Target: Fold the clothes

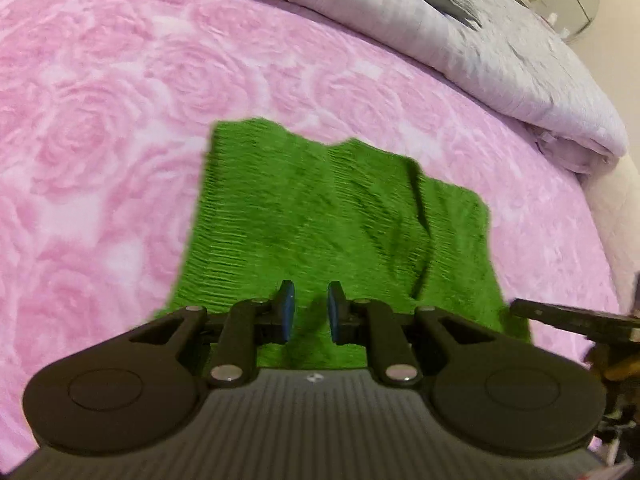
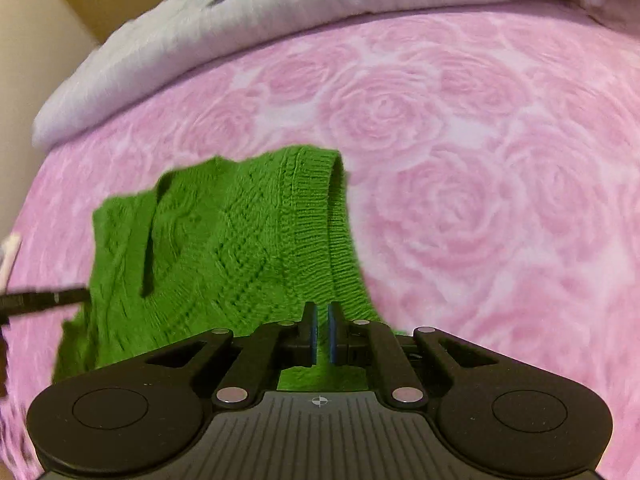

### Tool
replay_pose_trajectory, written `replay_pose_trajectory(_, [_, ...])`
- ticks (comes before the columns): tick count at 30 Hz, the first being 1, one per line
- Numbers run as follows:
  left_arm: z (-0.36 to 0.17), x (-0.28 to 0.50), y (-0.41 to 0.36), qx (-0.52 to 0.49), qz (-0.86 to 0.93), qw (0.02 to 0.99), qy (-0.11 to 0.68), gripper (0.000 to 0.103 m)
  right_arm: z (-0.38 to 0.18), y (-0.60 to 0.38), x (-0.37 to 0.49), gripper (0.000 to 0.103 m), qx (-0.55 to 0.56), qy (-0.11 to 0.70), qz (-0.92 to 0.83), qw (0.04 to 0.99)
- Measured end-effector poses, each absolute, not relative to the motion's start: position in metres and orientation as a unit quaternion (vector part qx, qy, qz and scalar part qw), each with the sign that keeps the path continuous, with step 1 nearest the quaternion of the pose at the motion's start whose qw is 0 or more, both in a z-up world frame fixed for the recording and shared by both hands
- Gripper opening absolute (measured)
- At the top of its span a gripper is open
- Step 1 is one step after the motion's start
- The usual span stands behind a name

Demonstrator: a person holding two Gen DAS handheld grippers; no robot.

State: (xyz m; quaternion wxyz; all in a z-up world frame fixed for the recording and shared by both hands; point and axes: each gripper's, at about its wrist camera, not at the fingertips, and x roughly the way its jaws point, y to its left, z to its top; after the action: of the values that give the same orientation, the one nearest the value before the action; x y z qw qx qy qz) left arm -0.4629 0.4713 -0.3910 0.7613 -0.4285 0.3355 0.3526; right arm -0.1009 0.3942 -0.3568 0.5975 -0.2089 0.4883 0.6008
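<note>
We see a pink rose bedspread (image 1: 100, 152) with a grey quilt (image 1: 500, 48) bunched at its far edge. Green sweater (image 2: 224, 240) lies folded mid-bed. Left gripper (image 1: 311, 312) fingers apart above it; right gripper (image 2: 321, 330) nearly closed, possibly pinching fabric.

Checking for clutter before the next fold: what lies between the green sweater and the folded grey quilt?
Only bare pink rose-patterned bedspread separates the green knitted sweater from the folded grey quilt, shown in both wrist views.
</note>
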Motion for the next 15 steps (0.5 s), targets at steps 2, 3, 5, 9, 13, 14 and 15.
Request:
replay_pose_trajectory(2, [-0.389, -0.45, 0.468, -0.431, 0.33, 0.768, 0.341, 0.012, -0.361, 0.395, -0.097, 0.007, -0.212, 0.488, 0.615, 0.582])
replay_pose_trajectory(3, [-0.388, -0.442, 0.466, -0.43, 0.316, 0.772, 0.344, 0.012, -0.363, 0.395, -0.095, 0.007, -0.214, 0.488, 0.62, 0.575])
replay_pose_trajectory(5, [-0.388, -0.421, 0.459, -0.419, 0.289, 0.784, 0.356, 0.012, -0.365, 0.393, -0.092, 0.007, -0.215, 0.489, 0.631, 0.563])
replay_pose_trajectory(9, [-0.395, -0.379, 0.453, -0.397, 0.255, 0.799, 0.373, 0.013, -0.364, 0.383, -0.085, 0.043, -0.197, 0.491, 0.64, 0.558])
replay_pose_trajectory(13, [-0.412, -0.349, 0.457, -0.394, 0.243, 0.797, 0.388, 0.013, -0.363, 0.379, -0.077, 0.053, -0.178, 0.492, 0.653, 0.547])
replay_pose_trajectory(14, [-0.416, -0.344, 0.457, -0.392, 0.243, 0.796, 0.393, 0.013, -0.365, 0.381, -0.075, 0.053, -0.176, 0.495, 0.654, 0.545])
replay_pose_trajectory(15, [-0.421, -0.338, 0.458, -0.39, 0.242, 0.795, 0.397, 0.013, -0.367, 0.383, -0.073, 0.053, -0.174, 0.499, 0.656, 0.539])
